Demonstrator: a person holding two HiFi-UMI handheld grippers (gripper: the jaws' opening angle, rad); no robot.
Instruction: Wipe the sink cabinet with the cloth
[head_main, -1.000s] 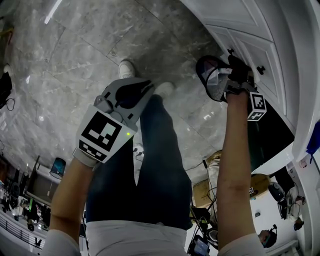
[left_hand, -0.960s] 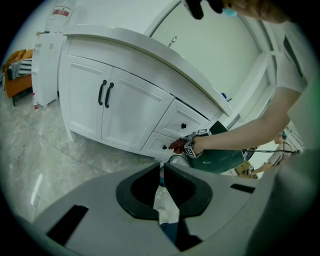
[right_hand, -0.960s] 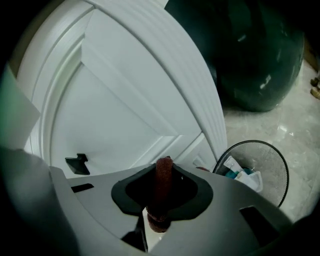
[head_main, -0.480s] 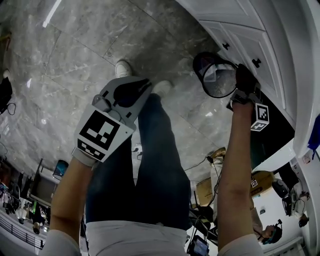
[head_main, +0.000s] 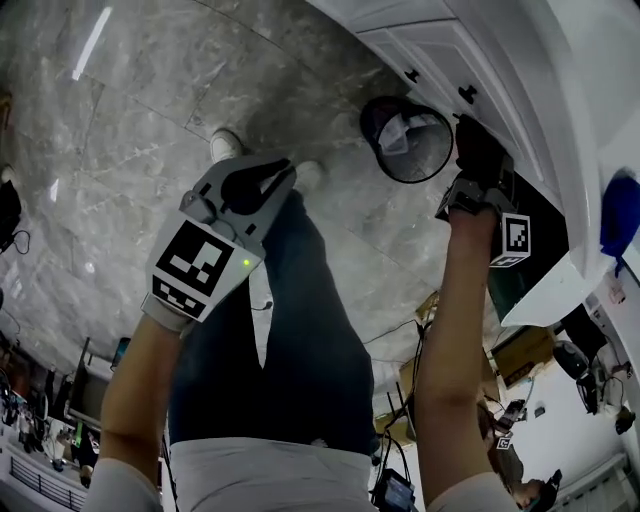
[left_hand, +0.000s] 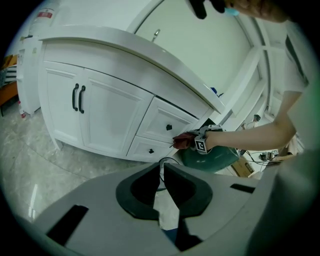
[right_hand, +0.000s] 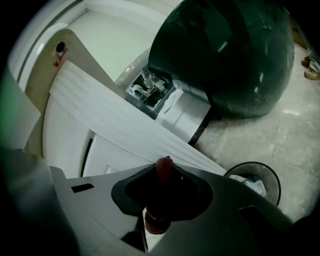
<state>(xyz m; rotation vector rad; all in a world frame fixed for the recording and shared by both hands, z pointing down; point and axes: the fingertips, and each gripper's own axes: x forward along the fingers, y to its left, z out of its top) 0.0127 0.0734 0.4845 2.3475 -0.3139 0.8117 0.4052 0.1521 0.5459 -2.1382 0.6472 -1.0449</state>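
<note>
Dark red cloth (right_hand: 163, 169): it stands upright, clamped between the jaws of your right gripper (head_main: 476, 168). One fold pokes past the tips and a second lump bulges beneath them. In the left gripper view the cloth (left_hand: 182, 141) sits at the right-hand edge of the two stacked drawers of the white sink cabinet (left_hand: 102, 112). Whether it touches the drawers cannot be resolved.

Right gripper, head view: at 2 o'clock of the frame, against the cabinet front (head_main: 470, 55), with your forearm extended below it.

Wire waste bin (head_main: 405, 140) with a pale liner: just beside the right gripper, at its 9 o'clock, standing on the grey marble floor (head_main: 140, 110).

Dark green rounded vessel (right_hand: 225, 55): at 1 o'clock in the right gripper view, next to the cabinet.

Left gripper (head_main: 282, 172): at 9 o'clock of the head view, well apart from the cabinet and above your jeans-clad leg (head_main: 295, 340). Its jaws are drawn together to a thin slit with nothing between them.
</note>
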